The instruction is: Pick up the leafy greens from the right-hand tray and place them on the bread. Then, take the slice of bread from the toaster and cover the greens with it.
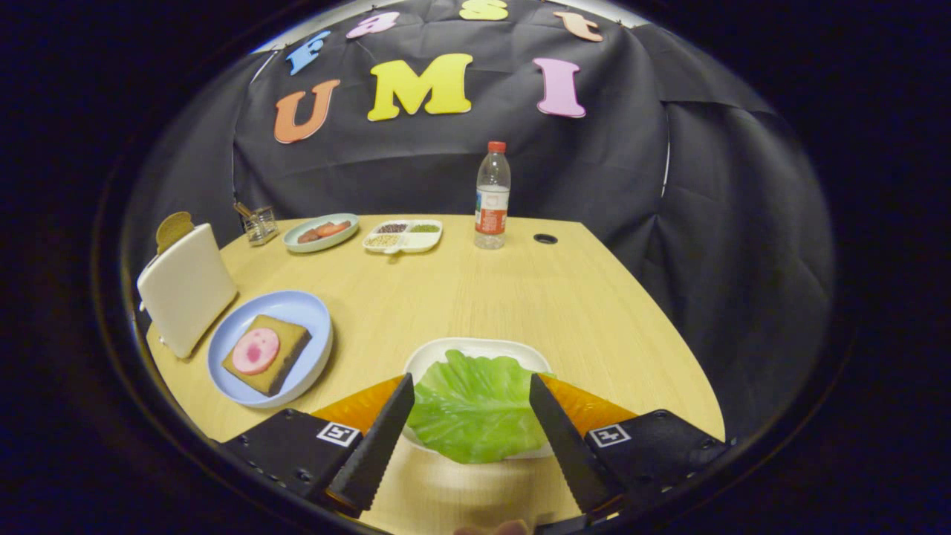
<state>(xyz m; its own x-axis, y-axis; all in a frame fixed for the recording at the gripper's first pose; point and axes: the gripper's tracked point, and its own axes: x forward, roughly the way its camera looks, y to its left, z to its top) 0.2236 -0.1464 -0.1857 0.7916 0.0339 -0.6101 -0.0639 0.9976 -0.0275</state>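
Gripper (472, 388) spread wide, jaws apart, nothing pinched. Black serrated fingers (379, 446) flank the greens (472, 409) on both sides; whether the tips touch the leaf cannot be told.

Greens: one flat green leaf, lying in a white tray (475, 348), between the fingers and just ahead of them. Tray rim shows beyond the leaf, at 12 o'clock from it.

Blue plate (297, 305) sits at about 10 o'clock from the leaf, near it, on the wooden table (520, 290). On the plate: a brown bread (286, 345) slice, flat, with a round pink meat slice (255, 351) on top.

Toaster (186, 286), white, stands just beside the plate at its 9 o'clock. A second slice (173, 229) pokes up from its top slot.

Far side of the table, 12 o'clock from the gripper: water bottle (492, 197), upright, red cap. At its 9 o'clock a white divided dish (403, 236) with small grains, then a pale green dish (322, 232) with reddish food, then a small clear holder (260, 224). A dark round hole (545, 238) in the tabletop lies just at the bottle's 3 o'clock.
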